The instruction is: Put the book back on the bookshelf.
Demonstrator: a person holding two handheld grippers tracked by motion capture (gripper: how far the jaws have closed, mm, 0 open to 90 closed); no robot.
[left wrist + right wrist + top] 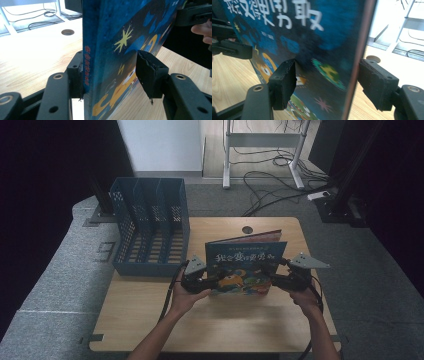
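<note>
A blue picture book (246,267) stands upright on the wooden table (150,320), held between both grippers. The left gripper (111,75) straddles its spine edge: one pad touches the spine, the other presses the front cover, so it is clamped on the book. The right gripper (327,82) brackets the opposite edge with its jaws apart, a gap at the far pad. Beyond the left gripper stands a blue file rack (150,227).

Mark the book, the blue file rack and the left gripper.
book (246,255), high view, front cover.
blue file rack (150,268), high view, front wall.
left gripper (110,75), left gripper view, midway between fingertips.
</note>
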